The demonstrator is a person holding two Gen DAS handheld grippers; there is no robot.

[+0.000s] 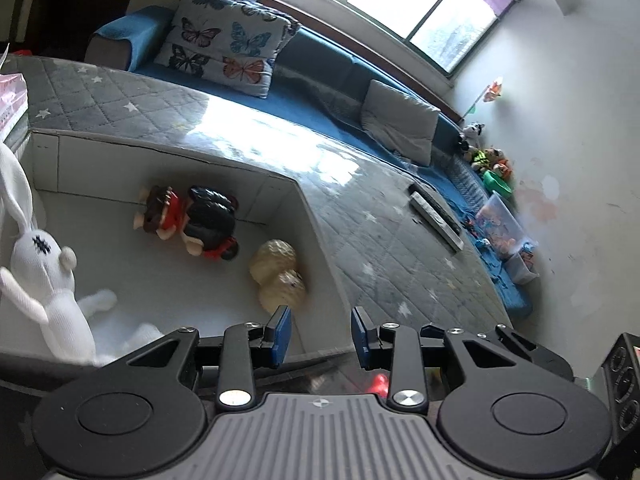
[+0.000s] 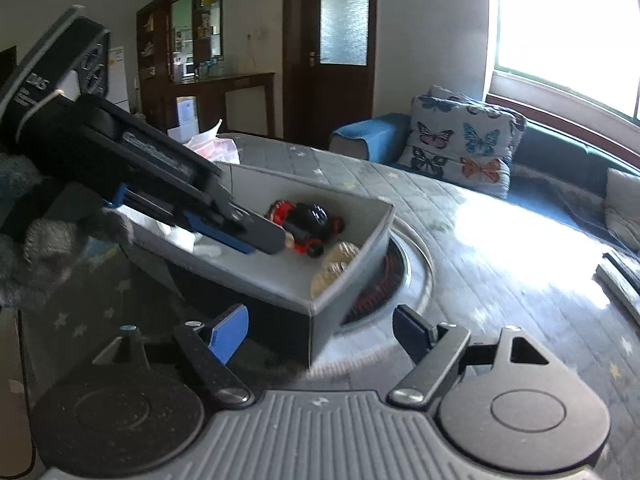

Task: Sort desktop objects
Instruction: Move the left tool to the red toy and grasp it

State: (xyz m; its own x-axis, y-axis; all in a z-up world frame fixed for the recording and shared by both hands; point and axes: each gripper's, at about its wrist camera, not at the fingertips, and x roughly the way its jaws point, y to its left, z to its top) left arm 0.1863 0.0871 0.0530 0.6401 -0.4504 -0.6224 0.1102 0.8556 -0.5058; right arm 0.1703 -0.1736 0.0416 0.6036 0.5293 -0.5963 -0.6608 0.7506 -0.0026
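In the grey box (image 1: 304,208), a white rabbit toy (image 1: 44,280) lies at its left edge, a red-and-black doll (image 1: 192,220) mid-floor, a tan shell-like toy (image 1: 278,276) by the right wall. The left gripper (image 1: 320,334) hangs over the box's near edge, fingers apart, holding nothing; the right gripper (image 2: 320,332) gapes wide before the box's corner, empty

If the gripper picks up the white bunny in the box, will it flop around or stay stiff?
Probably floppy: the white bunny looks like soft knitted cloth, and its long ear and thin arms already bend loosely against the grey box wall. It likely weighs little for its size. The fabric should squash between the fingers rather than slip.
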